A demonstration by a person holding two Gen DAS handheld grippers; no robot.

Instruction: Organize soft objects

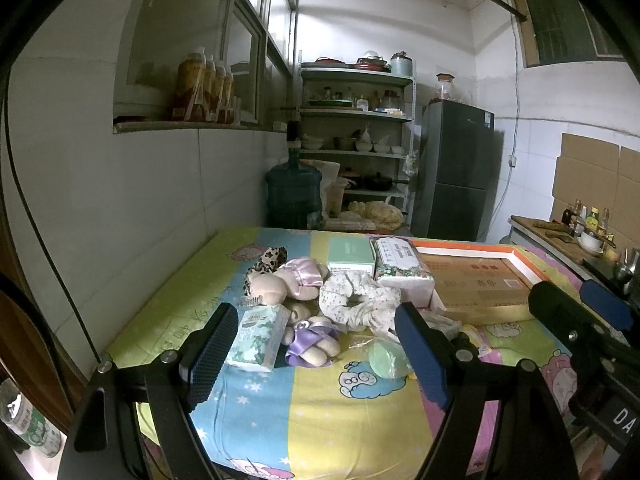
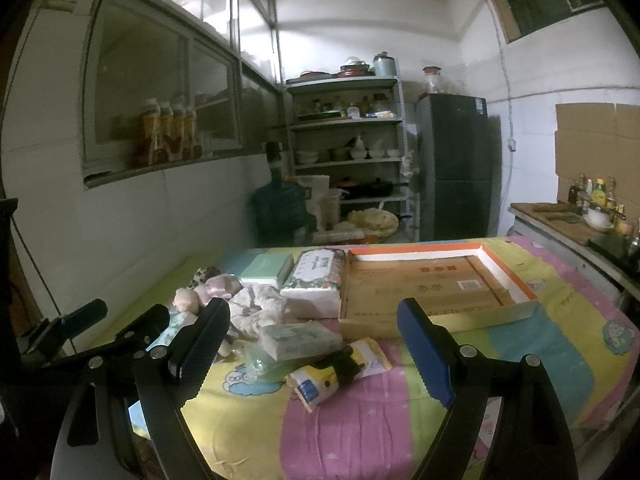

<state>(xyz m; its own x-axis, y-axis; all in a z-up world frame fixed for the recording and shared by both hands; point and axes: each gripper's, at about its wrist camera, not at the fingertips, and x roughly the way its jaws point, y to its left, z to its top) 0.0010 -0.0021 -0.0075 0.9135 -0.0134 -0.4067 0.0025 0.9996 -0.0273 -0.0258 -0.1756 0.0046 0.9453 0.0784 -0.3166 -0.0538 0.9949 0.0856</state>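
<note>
Both tools gape wide, empty. Ahead of the left tool (image 1: pixel 316 352): purple-dressed plush doll (image 1: pixel 312 340) beside a green-patterned tissue pack (image 1: pixel 258 338). Only the right tool (image 2: pixel 312 354) sees the yellow cartoon pouch (image 2: pixel 340 372); the shallow orange-rimmed cardboard tray (image 2: pixel 508 276) sits beyond, its left-view edge cut off.

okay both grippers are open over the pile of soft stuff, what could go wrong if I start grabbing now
The pile is crowded: the left gripper closing on the small tissue pack could also snag the purple-dressed doll touching it. The floral scrunchie leans against the large tissue pack, so lifting either may drag the other. The cardboard tray might slide on the cloth.
</note>
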